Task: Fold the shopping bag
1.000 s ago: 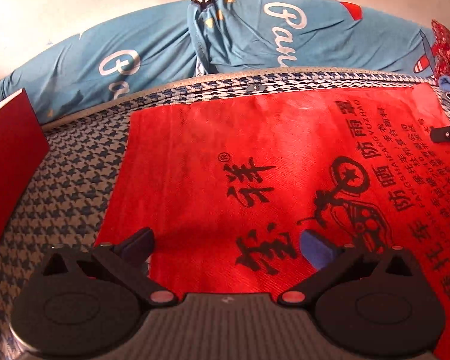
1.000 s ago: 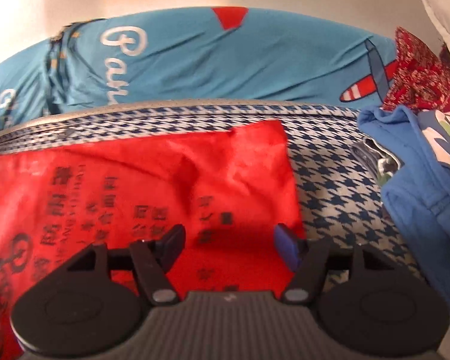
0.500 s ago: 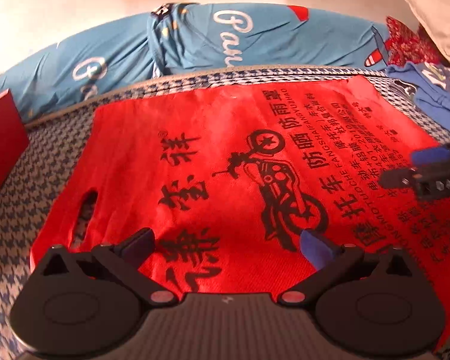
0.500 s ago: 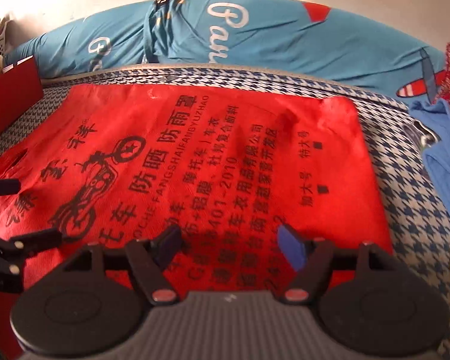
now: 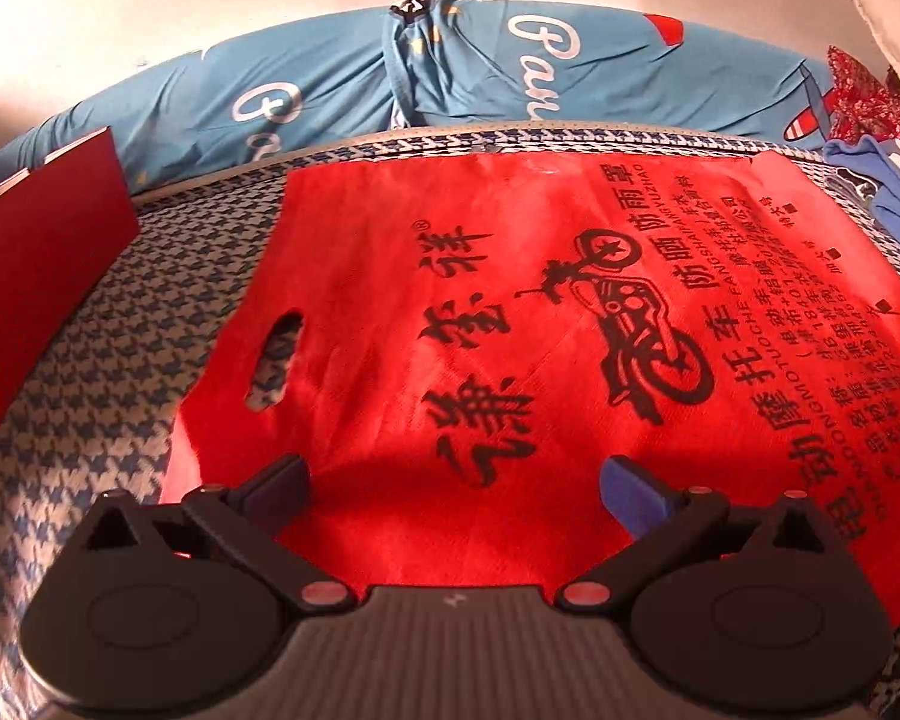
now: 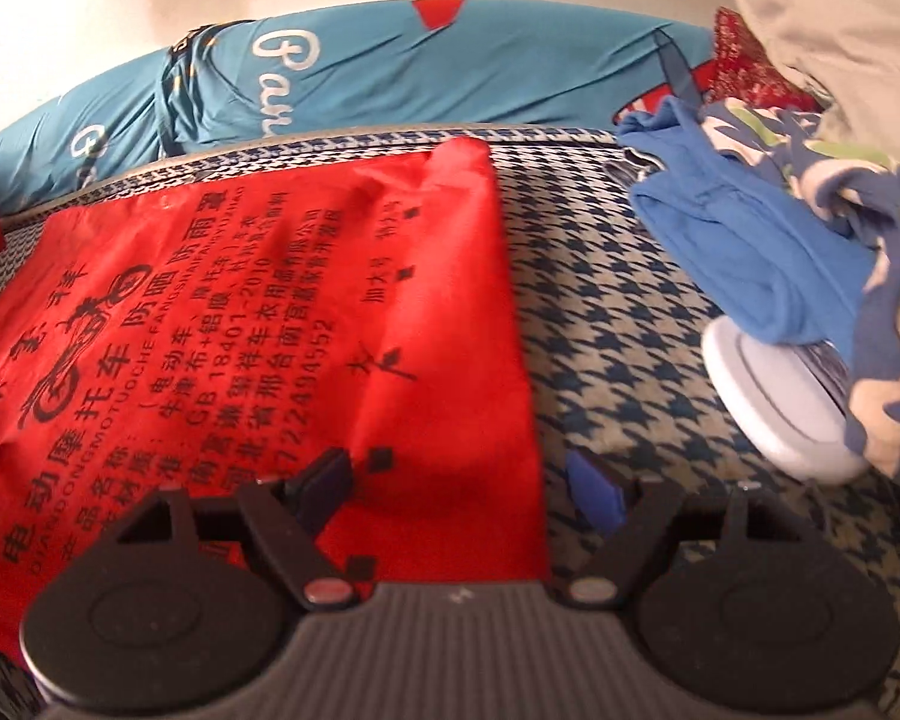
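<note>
The bag (image 5: 510,330) lies flat, unfolded on the bed (image 6: 618,324). You hold both tools, left (image 5: 453,480) and right (image 6: 459,477), open and empty over its near edge, bracketing corners for a grip.

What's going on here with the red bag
A person holds a gripper in each hand over a red shopping bag lying flat and unfolded on a houndstooth bedcover. The left gripper is open above the bag near its handle hole. The right gripper is open, straddling the bag's opposite edge. Neither is gripping anything, so no fold has been made.
</note>
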Demonstrator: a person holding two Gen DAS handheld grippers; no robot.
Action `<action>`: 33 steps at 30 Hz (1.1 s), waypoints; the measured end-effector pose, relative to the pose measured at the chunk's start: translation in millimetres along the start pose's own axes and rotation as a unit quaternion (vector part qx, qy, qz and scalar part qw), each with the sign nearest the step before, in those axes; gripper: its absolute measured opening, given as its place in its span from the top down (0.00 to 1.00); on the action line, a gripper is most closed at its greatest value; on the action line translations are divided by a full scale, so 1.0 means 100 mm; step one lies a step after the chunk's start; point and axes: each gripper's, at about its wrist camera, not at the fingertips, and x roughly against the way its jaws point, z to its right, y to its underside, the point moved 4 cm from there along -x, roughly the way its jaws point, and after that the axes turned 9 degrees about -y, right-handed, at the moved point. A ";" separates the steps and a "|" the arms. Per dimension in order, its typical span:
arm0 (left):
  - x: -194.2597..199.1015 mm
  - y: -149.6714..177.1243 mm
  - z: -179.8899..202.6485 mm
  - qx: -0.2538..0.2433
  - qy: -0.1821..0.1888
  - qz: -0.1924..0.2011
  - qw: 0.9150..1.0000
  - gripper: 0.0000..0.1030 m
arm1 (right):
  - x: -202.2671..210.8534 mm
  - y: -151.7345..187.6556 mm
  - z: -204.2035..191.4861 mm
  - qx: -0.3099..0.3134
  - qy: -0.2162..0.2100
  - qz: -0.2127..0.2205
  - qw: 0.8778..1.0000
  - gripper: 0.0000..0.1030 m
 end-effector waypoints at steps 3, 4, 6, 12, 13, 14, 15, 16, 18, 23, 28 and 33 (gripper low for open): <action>0.06 0.02 -0.03 0.003 -0.007 0.002 1.000 0.00 | 0.08 0.02 0.00 -0.015 0.002 0.008 1.000 0.28; 0.08 0.02 -0.03 0.005 -0.010 0.002 1.000 0.00 | 0.11 0.02 0.00 -0.017 -0.001 0.011 1.000 0.28; 0.15 0.02 0.02 0.006 -0.005 0.005 1.000 0.00 | 0.25 0.06 -0.11 -0.008 -0.021 0.022 1.000 0.28; 0.43 0.09 0.37 -0.049 0.041 0.045 0.997 0.00 | 0.46 0.14 -0.50 0.046 -0.066 0.023 0.997 0.26; 0.45 0.11 0.40 -0.055 0.044 0.045 0.996 0.00 | 0.49 0.15 -0.54 0.053 -0.063 0.025 0.996 0.27; 0.45 0.14 0.43 -0.063 0.047 0.044 0.996 0.00 | 0.51 0.15 -0.56 0.060 -0.052 0.032 0.996 0.27; 0.46 0.17 0.46 -0.070 0.051 0.042 0.995 0.00 | 0.54 0.15 -0.59 0.066 -0.040 0.039 0.996 0.27; 0.47 0.19 0.49 -0.076 0.053 0.041 0.995 0.00 | 0.56 0.13 -0.59 0.070 -0.023 0.050 0.996 0.27; 0.47 0.20 0.54 -0.080 0.056 0.038 0.995 0.00 | 0.62 0.07 -0.54 0.068 0.017 0.075 0.995 0.27; 0.49 0.22 0.58 -0.079 0.064 0.034 0.994 0.00 | 0.65 0.07 -0.53 0.050 -0.039 0.069 0.996 0.27; 0.49 0.24 0.56 -0.077 0.067 0.028 0.994 0.00 | 0.62 0.26 -0.79 0.083 -0.078 0.022 0.993 0.27; 0.49 0.26 0.54 -0.074 0.069 0.021 0.995 0.00 | 0.51 0.42 -0.76 0.045 -0.056 -0.044 0.996 0.28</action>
